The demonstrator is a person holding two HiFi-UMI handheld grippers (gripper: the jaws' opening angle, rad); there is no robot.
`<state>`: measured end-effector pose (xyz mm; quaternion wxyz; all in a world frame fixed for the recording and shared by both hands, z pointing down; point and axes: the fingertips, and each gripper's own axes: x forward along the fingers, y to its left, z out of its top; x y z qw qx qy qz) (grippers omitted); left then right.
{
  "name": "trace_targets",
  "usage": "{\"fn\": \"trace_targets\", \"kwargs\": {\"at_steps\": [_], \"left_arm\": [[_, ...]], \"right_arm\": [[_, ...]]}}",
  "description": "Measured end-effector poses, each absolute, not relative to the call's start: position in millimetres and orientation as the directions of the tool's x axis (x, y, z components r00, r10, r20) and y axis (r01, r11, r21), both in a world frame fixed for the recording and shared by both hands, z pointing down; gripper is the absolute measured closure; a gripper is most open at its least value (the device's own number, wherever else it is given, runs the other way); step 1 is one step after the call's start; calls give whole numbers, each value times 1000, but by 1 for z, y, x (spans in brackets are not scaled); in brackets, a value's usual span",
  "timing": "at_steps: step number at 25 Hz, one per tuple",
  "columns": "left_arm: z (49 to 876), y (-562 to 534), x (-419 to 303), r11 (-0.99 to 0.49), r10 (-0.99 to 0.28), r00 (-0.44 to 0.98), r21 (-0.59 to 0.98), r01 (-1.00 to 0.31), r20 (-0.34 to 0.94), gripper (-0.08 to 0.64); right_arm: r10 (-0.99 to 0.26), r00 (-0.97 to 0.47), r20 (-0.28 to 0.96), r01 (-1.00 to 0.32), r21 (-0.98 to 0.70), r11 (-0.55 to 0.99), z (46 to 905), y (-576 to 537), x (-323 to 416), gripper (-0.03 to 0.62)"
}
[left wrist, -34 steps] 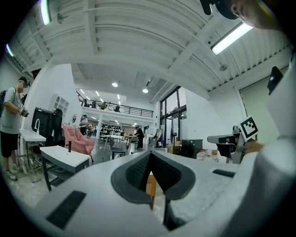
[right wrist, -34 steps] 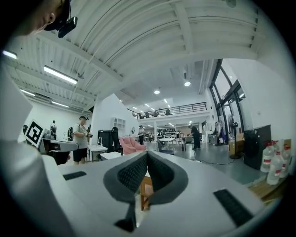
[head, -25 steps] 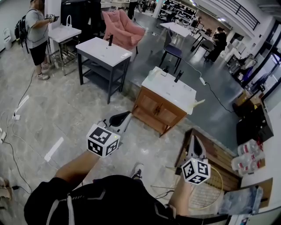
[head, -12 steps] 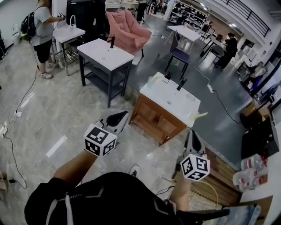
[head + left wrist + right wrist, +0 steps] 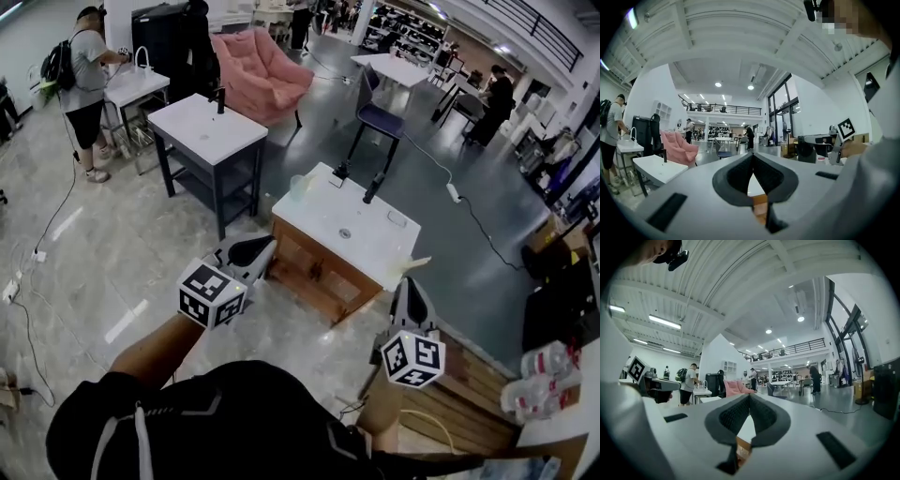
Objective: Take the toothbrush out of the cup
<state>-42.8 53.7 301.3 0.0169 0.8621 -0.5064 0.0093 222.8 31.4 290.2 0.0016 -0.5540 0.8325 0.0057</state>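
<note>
A wooden vanity with a white top (image 5: 319, 217) stands ahead on the floor. On its far left corner sits a pale translucent cup (image 5: 298, 186); it is too small to make out a toothbrush in it. Two black faucets (image 5: 373, 187) stand along its back edge. My left gripper (image 5: 251, 251) is held level short of the vanity's near left corner, jaws shut and empty. My right gripper (image 5: 411, 292) hangs off its near right corner, also shut and empty. The left gripper view shows the left gripper (image 5: 753, 155) with its pads together, and the right gripper view shows the right gripper (image 5: 749, 395) likewise.
A dark-framed table with a white top (image 5: 208, 129) stands behind on the left, a pink armchair (image 5: 258, 70) beyond it. A person with a backpack (image 5: 82, 75) is at another sink, far left. A wooden pallet (image 5: 478, 389) lies at lower right. Cables (image 5: 42, 246) trail across the floor.
The view has moved forward: the vanity is nearer and lower in the head view. Both grippers travelled along with it, still shut.
</note>
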Motion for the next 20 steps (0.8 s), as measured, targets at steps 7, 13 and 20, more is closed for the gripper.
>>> {"fn": "trace_targets", "kwargs": {"at_steps": [7, 13, 20], "left_arm": [[306, -2, -5, -492, -870, 492, 13, -871, 38, 555], [309, -37, 25, -549, -836, 549, 25, -836, -5, 555], [316, -87, 12, -556, -831, 555, 28, -831, -36, 555]], "right_arm": [[-920, -391, 0, -920, -4, 391, 299, -5, 259, 586], [-922, -387, 6, -922, 3, 387, 303, -31, 279, 586], [-931, -362, 43, -932, 1, 363, 312, -71, 271, 586]]}}
